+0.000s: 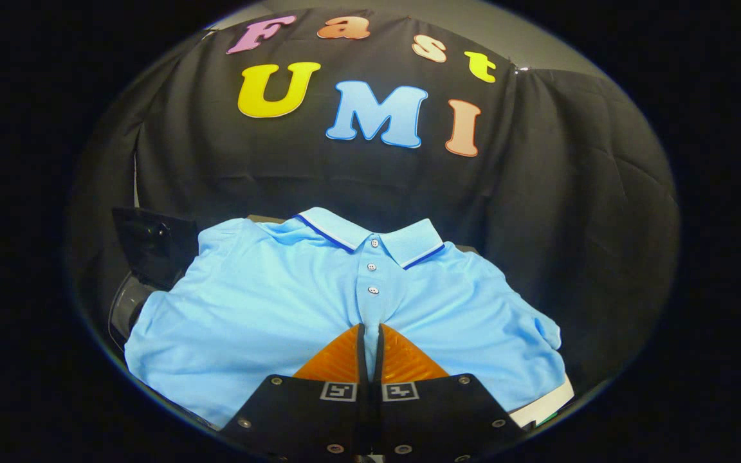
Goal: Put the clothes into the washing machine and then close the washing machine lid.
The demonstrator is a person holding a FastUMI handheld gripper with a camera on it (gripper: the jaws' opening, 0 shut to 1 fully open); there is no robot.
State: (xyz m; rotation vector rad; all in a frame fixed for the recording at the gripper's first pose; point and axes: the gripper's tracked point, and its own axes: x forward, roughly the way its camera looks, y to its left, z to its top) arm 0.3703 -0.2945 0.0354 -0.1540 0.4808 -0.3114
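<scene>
Gripper (pixel 370 334) pinching polo shirt (pixel 267 308) placket | washing machine (pixel 132 302) beside sleeve

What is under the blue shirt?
The blue shirt covers nearly all of whatever it lies on. A white edge peeks out beside it, and a dark grey object at its other side. The gripper pinches the shirt's front, fingers together.

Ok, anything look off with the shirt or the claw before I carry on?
Nothing stands out. The light blue polo shirt lies spread flat, collar away from the claw, buttons done up. The claw's orange fingers are closed together at the placket's lower end; whether they pinch fabric is unclear.
</scene>
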